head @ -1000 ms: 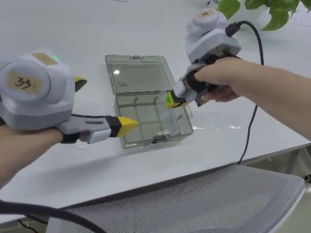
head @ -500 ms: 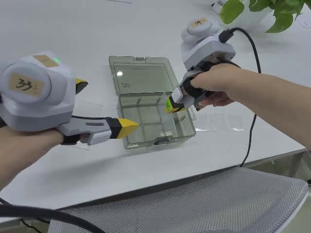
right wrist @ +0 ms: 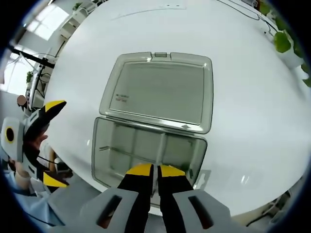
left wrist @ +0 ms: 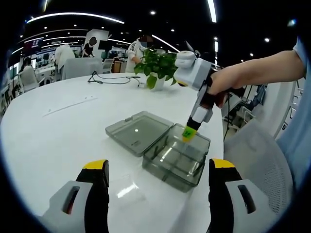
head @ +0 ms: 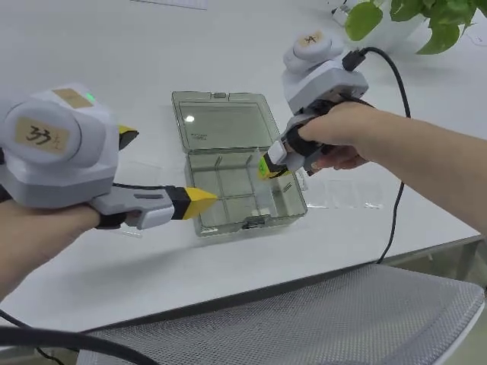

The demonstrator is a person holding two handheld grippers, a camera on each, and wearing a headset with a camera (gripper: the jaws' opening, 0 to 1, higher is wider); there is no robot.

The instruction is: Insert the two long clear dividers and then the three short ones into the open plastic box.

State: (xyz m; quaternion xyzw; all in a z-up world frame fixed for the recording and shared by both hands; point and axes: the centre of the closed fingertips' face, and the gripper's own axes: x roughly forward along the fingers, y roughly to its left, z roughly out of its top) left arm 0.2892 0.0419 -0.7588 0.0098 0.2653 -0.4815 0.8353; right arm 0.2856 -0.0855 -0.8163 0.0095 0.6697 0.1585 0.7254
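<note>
Centrally, an open plastic box [head: 228,225] sat on a white table [head: 114,46], its lid [head: 224,122] laid flat behind it. Over the box's right side the right gripper [head: 268,166] pointed down, jaws pressed almost together; anything thin between them could not be made out. Left of the box the left gripper [head: 163,167] hovered, jaws spread wide and empty. Clear dividers [head: 346,194] lay flat just right of the box.

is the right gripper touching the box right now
Cannot tell. In the right gripper view the right gripper, jaws shut, overlaps the near side of the box, and its own tips hide any contact.
</note>
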